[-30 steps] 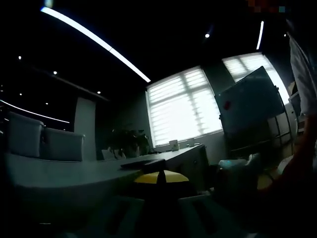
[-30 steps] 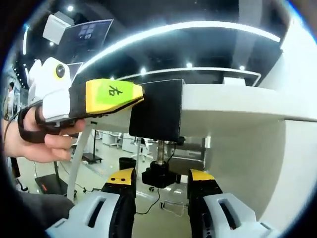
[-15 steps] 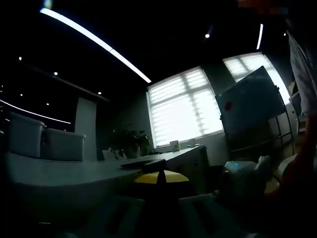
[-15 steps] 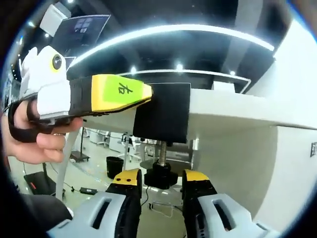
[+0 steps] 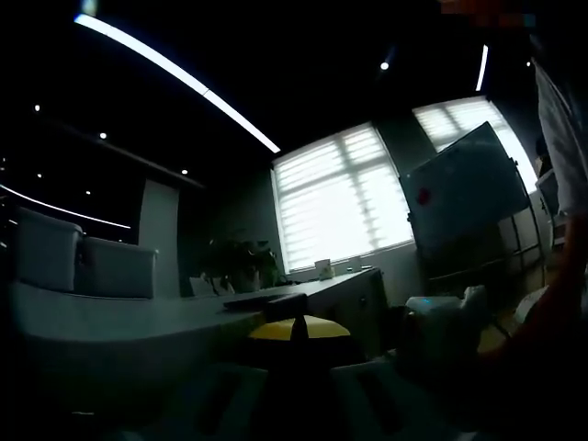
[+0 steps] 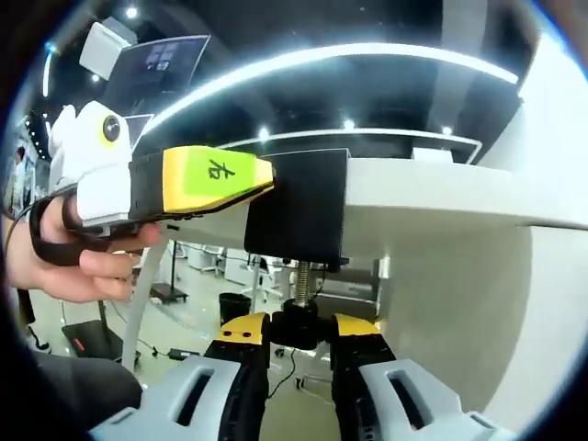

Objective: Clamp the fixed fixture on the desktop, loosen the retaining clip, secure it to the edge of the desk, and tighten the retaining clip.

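One fixture (image 6: 296, 204), one knob (image 6: 299, 323), two claws (image 6: 299, 333), one whiteboard (image 5: 464, 202).

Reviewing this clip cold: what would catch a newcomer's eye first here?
In the right gripper view, the black clamp fixture sits on the white desk edge, held from the left by the left hand-held gripper with its yellow-green tip. Below it, the right hand-held gripper closes on the black screw knob. The left gripper view is dim, dominated by bright windows.
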Action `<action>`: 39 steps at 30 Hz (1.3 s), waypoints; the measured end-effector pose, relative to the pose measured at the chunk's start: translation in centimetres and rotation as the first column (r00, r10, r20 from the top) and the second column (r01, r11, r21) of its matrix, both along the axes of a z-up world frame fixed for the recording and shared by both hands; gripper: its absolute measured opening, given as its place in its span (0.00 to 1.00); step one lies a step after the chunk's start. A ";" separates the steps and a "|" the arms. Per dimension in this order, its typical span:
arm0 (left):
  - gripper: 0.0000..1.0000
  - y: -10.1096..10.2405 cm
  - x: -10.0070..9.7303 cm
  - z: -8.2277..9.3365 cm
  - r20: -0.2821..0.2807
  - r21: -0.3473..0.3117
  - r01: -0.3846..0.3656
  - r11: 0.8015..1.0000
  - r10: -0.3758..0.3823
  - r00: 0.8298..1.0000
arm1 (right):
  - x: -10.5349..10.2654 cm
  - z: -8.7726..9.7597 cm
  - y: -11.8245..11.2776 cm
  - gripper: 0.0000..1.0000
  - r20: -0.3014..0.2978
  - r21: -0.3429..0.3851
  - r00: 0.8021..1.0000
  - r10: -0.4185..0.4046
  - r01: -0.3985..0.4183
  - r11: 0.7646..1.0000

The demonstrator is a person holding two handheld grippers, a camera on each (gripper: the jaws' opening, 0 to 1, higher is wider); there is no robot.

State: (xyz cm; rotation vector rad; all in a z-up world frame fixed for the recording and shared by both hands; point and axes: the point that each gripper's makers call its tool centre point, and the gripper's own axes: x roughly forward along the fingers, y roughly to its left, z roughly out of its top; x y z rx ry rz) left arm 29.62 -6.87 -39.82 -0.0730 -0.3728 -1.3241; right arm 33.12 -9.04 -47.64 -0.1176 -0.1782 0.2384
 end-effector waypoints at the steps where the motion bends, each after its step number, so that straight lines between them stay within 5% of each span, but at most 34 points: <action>1: 0.01 0.1 0.3 0.0 -0.001 -0.001 0.000 1.000 0.000 1.000 | 0.0 0.0 0.0 0.25 -0.004 -0.006 1.000 0.019 -0.019 1.000; 8: 0.01 0.5 2.5 -0.1 -0.003 -0.002 0.002 1.000 -0.002 1.000 | 0.2 0.0 0.4 0.25 -0.026 -0.036 0.988 0.150 -0.151 0.988; 14: 0.01 -0.2 -0.4 0.1 0.004 0.001 0.000 1.000 0.000 1.000 | 0.4 0.0 0.7 0.25 -0.049 -0.024 0.971 0.236 -0.237 0.971; 19: 0.01 -0.5 -0.8 0.1 0.004 0.000 0.003 1.000 -0.003 1.000 | 0.5 -0.2 0.8 0.25 -0.063 0.004 0.961 0.269 -0.270 0.963; 30: 0.01 -0.8 -1.5 0.0 0.007 0.008 0.000 1.000 0.000 1.000 | 0.2 -1.1 -0.6 0.33 -0.075 0.091 0.989 0.127 -0.120 0.989; 34: 0.01 -0.7 -1.5 -0.1 0.006 0.002 0.000 1.000 0.000 1.000 | -0.5 -1.4 -0.7 0.35 -0.053 -0.072 0.998 0.031 -0.034 0.997; 39: 0.01 -1.0 -1.7 -0.4 0.006 0.013 0.004 1.000 -0.004 1.000 | -1.5 -1.2 -1.1 0.35 -0.048 -0.002 0.997 -0.063 0.063 0.998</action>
